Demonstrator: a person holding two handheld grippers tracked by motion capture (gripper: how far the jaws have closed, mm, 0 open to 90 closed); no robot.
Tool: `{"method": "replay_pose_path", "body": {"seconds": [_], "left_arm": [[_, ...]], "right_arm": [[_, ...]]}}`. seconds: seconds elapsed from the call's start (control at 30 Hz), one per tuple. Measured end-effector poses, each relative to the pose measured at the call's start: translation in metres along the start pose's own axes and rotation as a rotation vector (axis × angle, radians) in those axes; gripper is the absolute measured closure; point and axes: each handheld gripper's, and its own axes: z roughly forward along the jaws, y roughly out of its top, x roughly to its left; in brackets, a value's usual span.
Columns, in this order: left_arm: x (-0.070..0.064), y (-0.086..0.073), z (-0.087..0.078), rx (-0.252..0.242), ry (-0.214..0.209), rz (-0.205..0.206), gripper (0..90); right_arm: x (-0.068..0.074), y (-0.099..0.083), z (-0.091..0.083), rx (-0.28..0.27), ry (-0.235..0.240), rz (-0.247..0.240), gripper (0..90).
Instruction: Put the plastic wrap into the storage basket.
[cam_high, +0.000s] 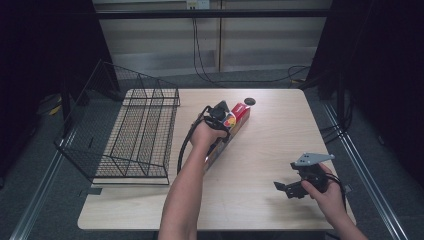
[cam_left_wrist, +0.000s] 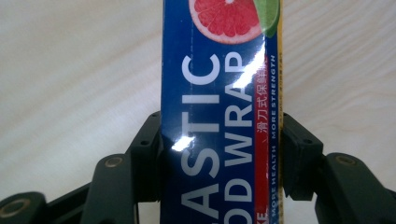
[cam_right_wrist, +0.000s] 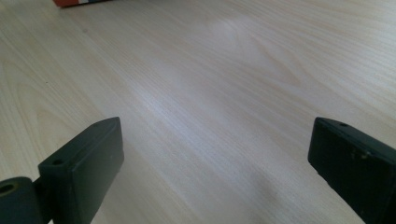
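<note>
Left tongs (cam_left_wrist: 219, 154) clamp the blue box (cam_left_wrist: 219, 116) reading "PLASTIC FOOD WRAP", "MORE STRENGTH", lying mid-worktop (cam_high: 270, 145) beside the wire rack (cam_high: 135, 135); right tongs (cam_right_wrist: 215, 172) gape wide, holding nothing.

wire rack (cam_high: 135, 132) blocking table's (cam_high: 265, 150) left, right half open

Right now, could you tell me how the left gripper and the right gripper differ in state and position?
The left gripper has its jaws closed on the sides of the plastic wrap box; the right gripper is wide open and holds nothing. The left gripper is at mid-table beside the wire basket; the right gripper rests near the table's front right corner. Both are black, hand-held and two-jawed.
</note>
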Motion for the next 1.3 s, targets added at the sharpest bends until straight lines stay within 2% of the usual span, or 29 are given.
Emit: {"method": "replay_pose_path", "body": {"seconds": [0.1,0.13,0.17,0.2,0.23,0.33,0.37,0.4,0.43,0.5,0.53,0.57,0.63,0.7,0.83,0.9,1.1,1.13,1.27,1.3], "left_arm": [[-0.001,-0.001,-0.003,0.005,0.004,0.007,44.5],[-0.001,-0.001,-0.006,0.024,0.013,0.031,44.5],[-0.001,-0.003,-0.011,0.030,0.002,-0.007,44.6],[-0.001,-0.003,-0.011,0.030,0.002,-0.007,44.6],[0.002,-0.005,-0.017,0.034,-0.024,-0.049,44.6],[0.002,-0.006,-0.026,0.062,0.000,-0.045,44.6],[0.002,-0.006,-0.026,0.062,0.000,-0.045,44.7],[0.003,-0.007,-0.034,0.065,-0.005,-0.052,44.7],[0.002,-0.007,-0.037,0.058,-0.006,-0.065,44.6],[0.003,-0.007,-0.042,0.053,-0.010,-0.063,44.6],[0.002,-0.007,-0.051,0.037,-0.010,-0.075,44.6],[0.002,-0.007,-0.051,0.037,-0.010,-0.075,44.6],[0.000,-0.005,-0.067,0.037,0.017,-0.080,44.6],[0.000,-0.005,-0.070,0.034,0.015,-0.077,44.6],[0.000,-0.004,-0.089,0.010,0.024,-0.114,44.5],[0.001,-0.004,-0.097,0.014,0.039,-0.117,44.5],[0.002,-0.005,-0.110,0.025,0.046,-0.120,44.5],[0.002,-0.006,-0.115,0.025,0.045,-0.137,44.5],[0.003,-0.006,-0.124,0.028,0.045,-0.143,44.5],[0.003,-0.007,-0.130,0.015,0.047,-0.159,44.5]], "right_arm": [[0.000,0.000,0.000,0.001,0.000,0.000,3.3],[0.000,0.000,0.000,0.000,0.001,0.003,3.3],[0.000,0.000,0.000,-0.001,0.001,0.002,3.4],[0.000,0.000,0.000,-0.001,-0.002,0.003,3.4],[0.000,0.000,0.000,-0.001,-0.002,0.002,3.4],[0.000,0.000,0.000,0.002,0.000,-0.004,3.4],[0.000,0.000,0.000,0.002,0.000,-0.004,3.4],[0.001,0.000,0.001,0.004,0.004,-0.004,3.4],[0.001,0.000,0.001,0.005,-0.002,0.000,3.4],[0.002,0.000,0.001,0.005,-0.002,-0.002,3.4],[0.002,0.001,0.001,0.003,-0.001,-0.002,3.4],[0.002,0.001,0.001,0.003,-0.001,-0.002,3.4],[0.002,0.001,0.001,0.002,0.003,0.000,3.4],[0.002,0.001,0.000,0.002,0.001,0.003,3.4],[0.001,0.001,-0.001,-0.005,0.002,0.003,3.4],[0.001,0.001,-0.001,-0.005,0.001,0.002,3.4],[0.001,0.001,-0.001,-0.009,0.001,0.001,3.4],[0.001,0.001,-0.001,-0.009,0.001,0.001,3.4],[0.001,0.001,-0.001,-0.009,0.001,0.001,3.4],[0.001,0.001,-0.001,-0.009,-0.002,0.001,3.4]]}}
